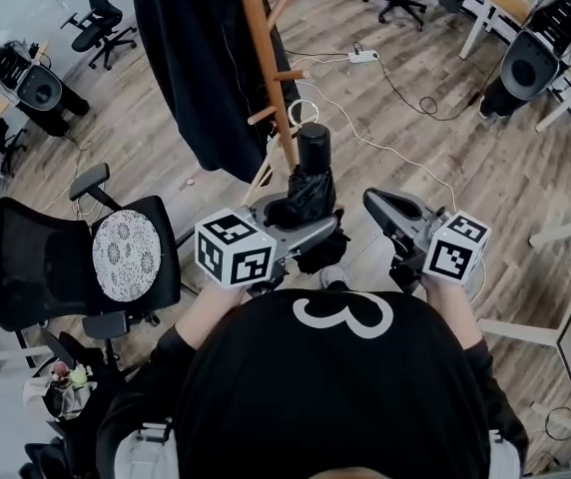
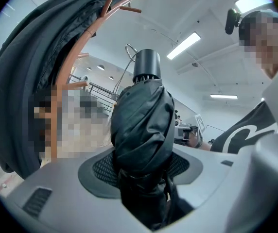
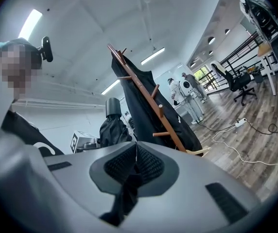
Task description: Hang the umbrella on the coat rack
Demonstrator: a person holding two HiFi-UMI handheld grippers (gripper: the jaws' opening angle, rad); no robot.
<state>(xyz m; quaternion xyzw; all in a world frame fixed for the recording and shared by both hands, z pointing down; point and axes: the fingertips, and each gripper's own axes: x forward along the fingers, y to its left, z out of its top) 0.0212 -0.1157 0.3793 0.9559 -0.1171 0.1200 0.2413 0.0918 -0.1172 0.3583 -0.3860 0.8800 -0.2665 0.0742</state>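
A folded black umbrella point(image 1: 310, 183) stands upright in my left gripper point(image 1: 300, 216), its round black handle point(image 1: 312, 146) on top. In the left gripper view the jaws are shut on the umbrella point(image 2: 144, 125) around its folded cloth, and a thin wrist loop point(image 2: 128, 52) sticks up by the handle. The wooden coat rack point(image 1: 264, 58) rises just beyond the umbrella, with a black coat point(image 1: 191, 68) hanging on its left side and bare pegs point(image 1: 287, 75) facing me. My right gripper point(image 1: 370, 200) is shut, a little right of the umbrella and apart from it. A dark strip lies at its jaw base.
A black office chair point(image 1: 66, 257) with a patterned cushion stands at my left. A white cable and power strip point(image 1: 363, 56) lie on the wooden floor behind the rack. White table legs point(image 1: 555, 233) are at the right. Several people point(image 3: 190, 93) stand far off.
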